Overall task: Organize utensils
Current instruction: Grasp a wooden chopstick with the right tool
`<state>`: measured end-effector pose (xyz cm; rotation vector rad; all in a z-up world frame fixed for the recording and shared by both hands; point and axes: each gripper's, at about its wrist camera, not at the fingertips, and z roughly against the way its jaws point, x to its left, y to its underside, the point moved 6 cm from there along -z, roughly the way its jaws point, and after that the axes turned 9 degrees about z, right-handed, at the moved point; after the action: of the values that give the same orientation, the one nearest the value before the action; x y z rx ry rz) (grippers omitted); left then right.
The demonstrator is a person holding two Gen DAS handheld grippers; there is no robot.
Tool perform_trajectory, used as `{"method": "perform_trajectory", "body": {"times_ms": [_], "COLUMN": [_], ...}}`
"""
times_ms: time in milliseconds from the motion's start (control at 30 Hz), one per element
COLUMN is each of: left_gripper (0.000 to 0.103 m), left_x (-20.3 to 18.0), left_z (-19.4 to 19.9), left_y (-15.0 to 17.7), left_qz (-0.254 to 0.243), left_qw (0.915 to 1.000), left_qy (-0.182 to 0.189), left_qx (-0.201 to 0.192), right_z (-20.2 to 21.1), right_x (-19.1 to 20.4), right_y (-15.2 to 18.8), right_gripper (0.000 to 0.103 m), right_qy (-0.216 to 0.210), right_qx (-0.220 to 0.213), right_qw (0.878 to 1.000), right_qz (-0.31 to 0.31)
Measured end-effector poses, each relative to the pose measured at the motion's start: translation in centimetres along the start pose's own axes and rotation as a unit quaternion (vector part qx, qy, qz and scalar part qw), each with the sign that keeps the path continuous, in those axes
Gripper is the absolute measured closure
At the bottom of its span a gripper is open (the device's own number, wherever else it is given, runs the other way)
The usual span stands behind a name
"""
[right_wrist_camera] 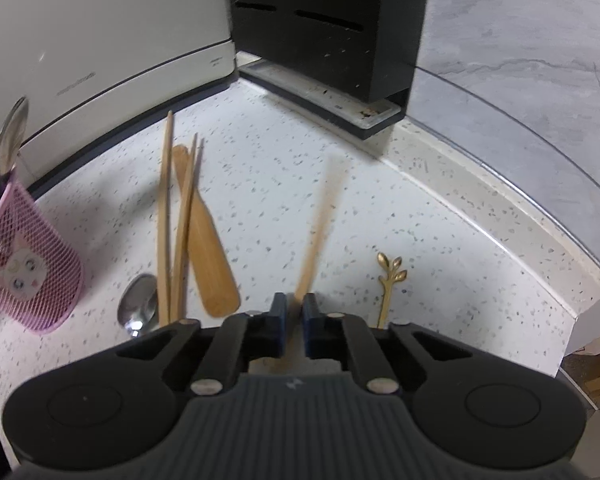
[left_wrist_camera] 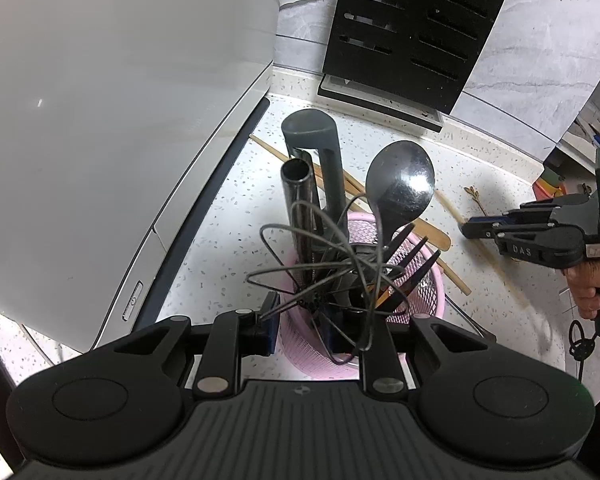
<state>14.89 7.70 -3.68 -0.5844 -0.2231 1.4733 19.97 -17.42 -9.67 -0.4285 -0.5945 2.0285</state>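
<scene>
A pink mesh basket (left_wrist_camera: 428,292) stands on the speckled counter, holding a wire whisk (left_wrist_camera: 320,256), a black spoon (left_wrist_camera: 400,180), a black fork (left_wrist_camera: 412,256) and dark handles (left_wrist_camera: 308,128). My left gripper (left_wrist_camera: 300,326) is shut on the basket's near rim. My right gripper (right_wrist_camera: 295,312), also seen from the side as the right gripper (left_wrist_camera: 466,230), is shut on a blurred wooden chopstick (right_wrist_camera: 320,224) that points away over the counter. On the counter lie two chopsticks (right_wrist_camera: 166,216), a wooden spatula (right_wrist_camera: 208,248), a metal spoon (right_wrist_camera: 138,304) and a gold leaf-handled utensil (right_wrist_camera: 390,276). The pink basket (right_wrist_camera: 32,272) is at the far left.
A white appliance (left_wrist_camera: 100,120) stands close on the left of the basket. A black slotted knife block (right_wrist_camera: 324,20) sits at the back against the grey wall. The counter's raised edge (right_wrist_camera: 580,300) curves down the right side.
</scene>
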Motion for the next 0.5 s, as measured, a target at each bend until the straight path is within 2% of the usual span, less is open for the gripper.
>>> {"method": "perform_trajectory", "body": {"times_ms": [167,500], "left_gripper": [0.078,0.078], "left_x": [0.0,-0.37], "left_z": [0.03,0.0], "left_y": [-0.02,-0.02], "left_qz": [0.0,-0.003], "left_qw": [1.0,1.0], "left_qy": [-0.002,-0.005], "left_qx": [0.0,0.002], "right_z": [0.61,0.44], "right_x": [0.57,0.56], "right_y": [0.63,-0.17], "right_gripper": [0.1,0.099], "right_qy": [-0.005,-0.017], "right_qx": [0.024,0.042], "right_qw": [0.999,0.998], "right_qz": [0.038,0.052]}}
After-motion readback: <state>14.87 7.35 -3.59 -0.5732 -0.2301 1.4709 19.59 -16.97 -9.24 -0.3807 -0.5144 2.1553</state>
